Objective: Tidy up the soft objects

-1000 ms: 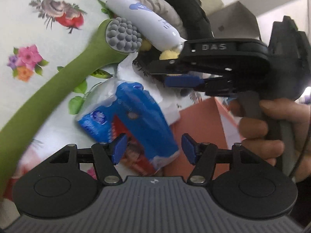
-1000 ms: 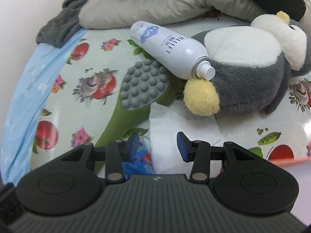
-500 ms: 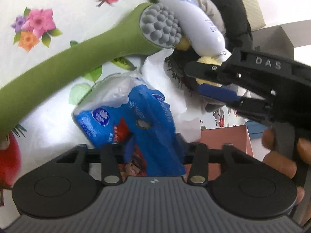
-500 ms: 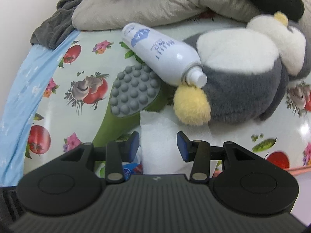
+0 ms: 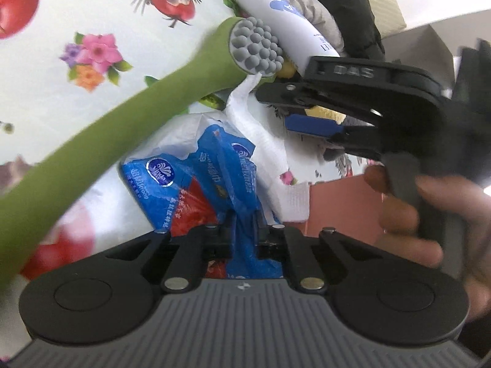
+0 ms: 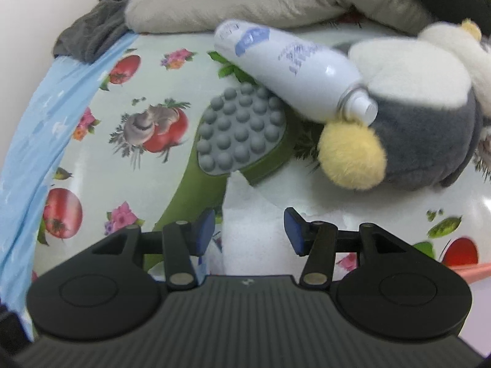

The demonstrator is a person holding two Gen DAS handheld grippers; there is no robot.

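My left gripper (image 5: pixel 244 233) is shut on a blue and red tissue pack (image 5: pixel 196 187) lying on the flowered tablecloth. A white tissue (image 5: pixel 264 141) sticks out of the pack. My right gripper (image 6: pixel 248 230) is open just above that white tissue (image 6: pixel 254 214), and it shows from the side in the left wrist view (image 5: pixel 313 125). A grey and white plush penguin (image 6: pixel 411 116) with a yellow foot lies just beyond it. A white bottle (image 6: pixel 288 70) rests against the penguin. A green massager with a grey knobbed head (image 6: pixel 239 135) lies beside the pack.
Grey, beige and black clothes (image 6: pixel 245 3) are piled along the back. A light blue sheet (image 6: pixel 33 128) runs down the left side. An orange-pink box (image 5: pixel 343 205) stands at the right of the tissue pack.
My left gripper has closed on the tissue pack, which was between open fingers a second ago. My right gripper has moved forward toward the penguin and stays open.
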